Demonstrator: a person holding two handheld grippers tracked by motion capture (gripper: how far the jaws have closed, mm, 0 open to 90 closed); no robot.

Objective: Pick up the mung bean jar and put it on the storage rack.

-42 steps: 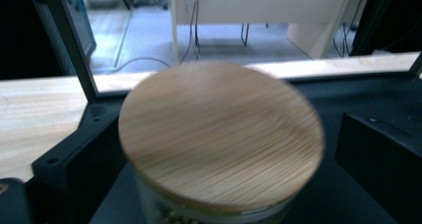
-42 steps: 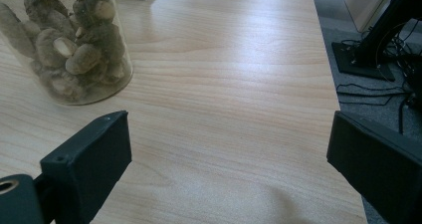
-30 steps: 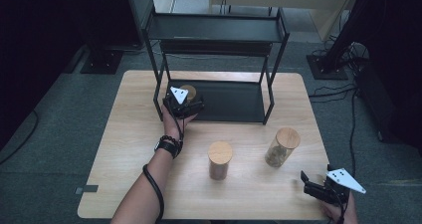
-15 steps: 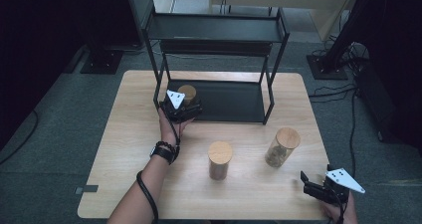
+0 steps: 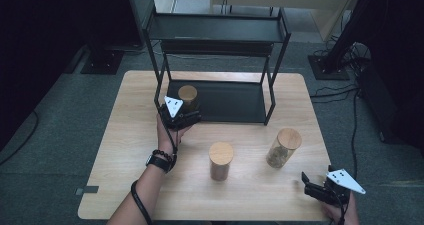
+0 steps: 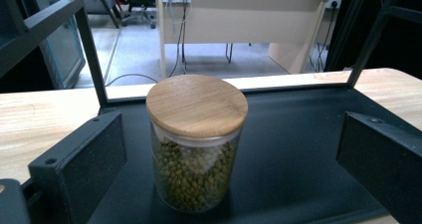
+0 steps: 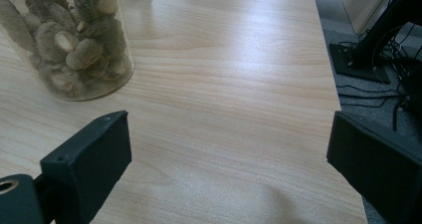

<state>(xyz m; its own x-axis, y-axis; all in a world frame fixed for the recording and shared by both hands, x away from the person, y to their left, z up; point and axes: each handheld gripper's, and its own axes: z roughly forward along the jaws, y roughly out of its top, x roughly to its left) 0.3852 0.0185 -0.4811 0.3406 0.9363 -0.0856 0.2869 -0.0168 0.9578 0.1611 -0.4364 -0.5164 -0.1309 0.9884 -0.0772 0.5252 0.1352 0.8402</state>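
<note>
Wooden table [image 5: 125,150], black rack [image 5: 220,100]. My left claw [image 5: 182,119] wide, empty, bean jar [image 6: 196,142] shelved ahead between its jaws. Right claw [image 5: 320,191] wide, idle. Judging: placement done; next, fetch wooden-lidded jar [image 5: 220,160] behind.

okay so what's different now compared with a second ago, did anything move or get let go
The left gripper has drawn back from the jar of green beans toward the person; its jaws stand open on either side of the jar without touching it. The jar stands on the rack's bottom shelf. The right gripper, open at the table's near right corner, stayed put, as did the two jars on the table.
</note>
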